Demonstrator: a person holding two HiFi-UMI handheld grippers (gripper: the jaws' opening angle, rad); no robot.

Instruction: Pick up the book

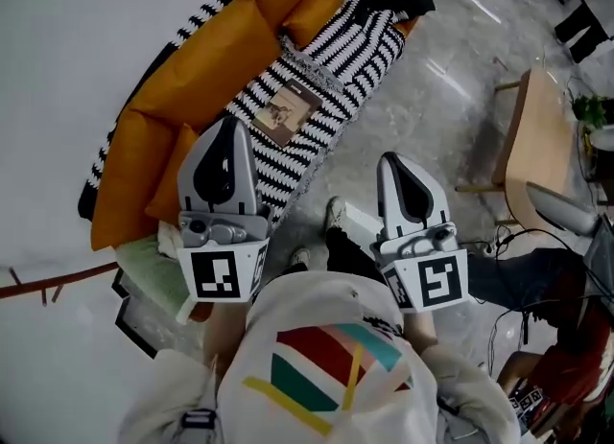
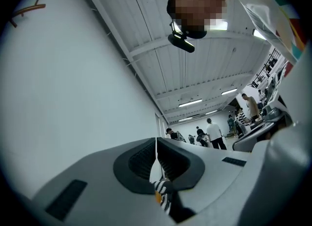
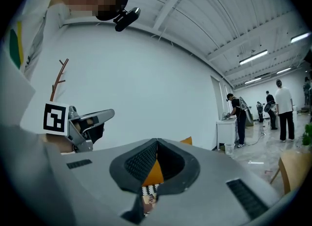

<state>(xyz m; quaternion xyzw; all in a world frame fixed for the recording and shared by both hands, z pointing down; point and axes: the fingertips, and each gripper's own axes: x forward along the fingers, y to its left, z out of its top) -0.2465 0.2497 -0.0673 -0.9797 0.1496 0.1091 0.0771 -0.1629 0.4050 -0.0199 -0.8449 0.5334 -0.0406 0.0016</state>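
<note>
The book (image 1: 287,111), with a brown picture cover, lies flat on a black-and-white striped blanket (image 1: 355,49) spread over an orange sofa (image 1: 206,49). My left gripper (image 1: 228,126) is shut and empty, its tips just short of the book on the near side. To its right, my right gripper (image 1: 391,160) hangs over the grey floor, shut and empty. In the right gripper view the book (image 3: 146,200) and an orange cushion (image 3: 155,174) show below the shut jaws, and the left gripper (image 3: 109,114) is at the left. The left gripper view shows only a bit of striped blanket (image 2: 163,191).
A wooden chair (image 1: 537,145) stands on the floor to the right, with cables (image 1: 518,241) near it. A green cushion (image 1: 149,269) lies at the sofa's near end. My shoes (image 1: 336,212) are on the floor beside the sofa. People stand far back near a white cabinet (image 3: 226,132).
</note>
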